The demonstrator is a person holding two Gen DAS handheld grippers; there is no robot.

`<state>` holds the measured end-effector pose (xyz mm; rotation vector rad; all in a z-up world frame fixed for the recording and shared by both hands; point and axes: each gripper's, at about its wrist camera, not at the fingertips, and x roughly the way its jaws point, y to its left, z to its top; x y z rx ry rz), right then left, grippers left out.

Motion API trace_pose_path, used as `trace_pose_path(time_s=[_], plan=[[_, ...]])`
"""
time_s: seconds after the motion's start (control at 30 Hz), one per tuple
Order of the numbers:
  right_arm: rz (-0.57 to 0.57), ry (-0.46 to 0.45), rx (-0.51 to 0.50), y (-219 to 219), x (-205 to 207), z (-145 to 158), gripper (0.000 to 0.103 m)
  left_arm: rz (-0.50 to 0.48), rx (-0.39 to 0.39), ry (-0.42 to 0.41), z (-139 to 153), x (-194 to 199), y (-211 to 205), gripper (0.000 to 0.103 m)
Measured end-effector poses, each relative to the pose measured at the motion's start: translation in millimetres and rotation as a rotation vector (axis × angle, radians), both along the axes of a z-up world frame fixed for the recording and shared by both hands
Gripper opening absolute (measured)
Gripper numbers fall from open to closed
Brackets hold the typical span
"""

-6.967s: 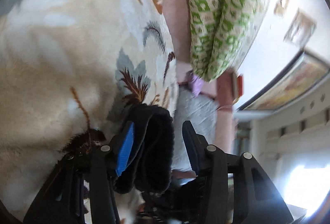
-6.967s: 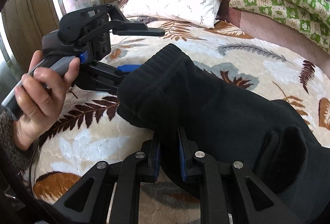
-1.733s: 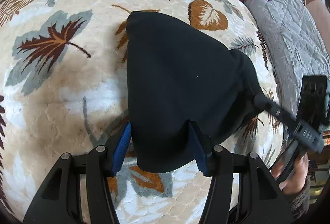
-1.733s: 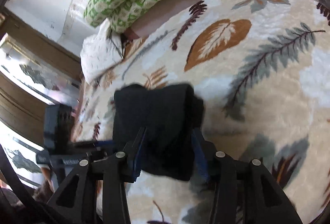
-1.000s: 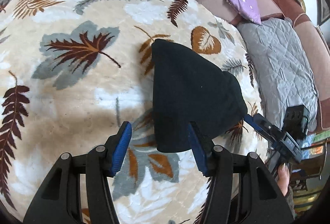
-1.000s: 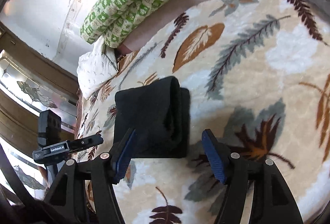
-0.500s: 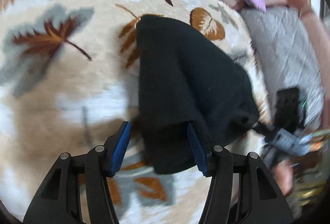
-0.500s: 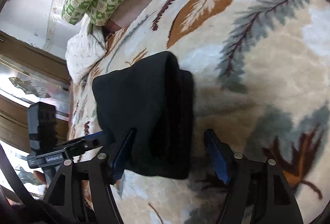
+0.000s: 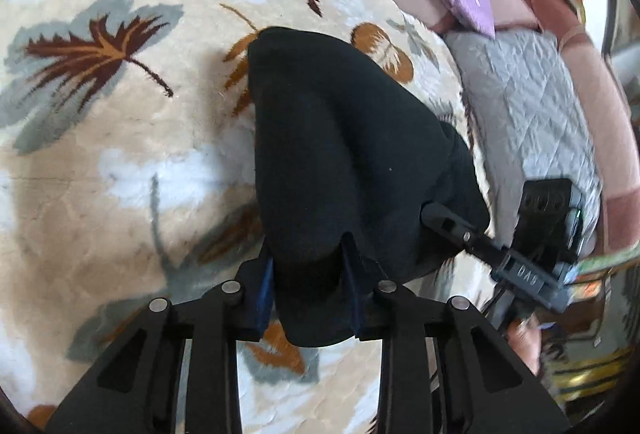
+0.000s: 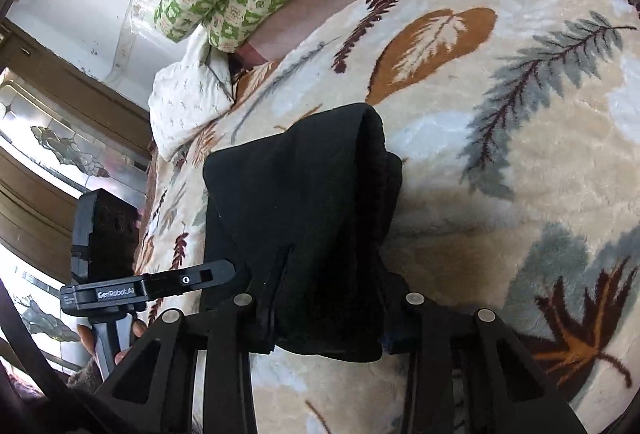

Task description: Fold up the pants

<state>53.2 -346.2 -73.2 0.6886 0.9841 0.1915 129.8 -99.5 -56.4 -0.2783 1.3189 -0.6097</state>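
Left wrist view: the left claw (image 9: 310, 286) has just been closing and now grasps the near edge of the folded black pants (image 9: 344, 154), which lie on the leaf-print blanket (image 9: 120, 162) of the bed.
Left view, writing: letters on the right claw's (image 9: 436, 220) finger, too blurred to read.
Right wrist view: the right claw (image 10: 326, 314), also just closing, is clenched on the pants' thick layered end; the left claw's tip reaches the bundle's left side.
Right view, writing: "GenRobot.AI" on the left claw's finger.
Risk: thick fleece may slip a layer from either grip, so the stack skews or unrolls if lifted unevenly.
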Motion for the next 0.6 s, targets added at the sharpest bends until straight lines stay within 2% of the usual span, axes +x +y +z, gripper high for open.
trace_pose_path(time_s=[0.17,0.4,0.53,0.6], plan=[[0.019,-0.013,-0.001,13.0,-2.2,5.7,0.035,-0.018,0.062,-0.083,16.8,-7.4,8.4,0.027],[0.076,-0.06,-0.033,47.8,23.2,34.7,0.035,0.053,0.062,-0.122,42.3,1.3,48.8,0.027],[0.108,-0.045,-0.05,70.5,46.6,36.5,0.035,0.084,0.076,-0.095,34.9,12.1,73.4,0.027],[0.123,-0.027,-0.057,80.3,55.1,29.0,0.035,0.091,0.065,-0.038,19.0,18.3,88.0,0.027]])
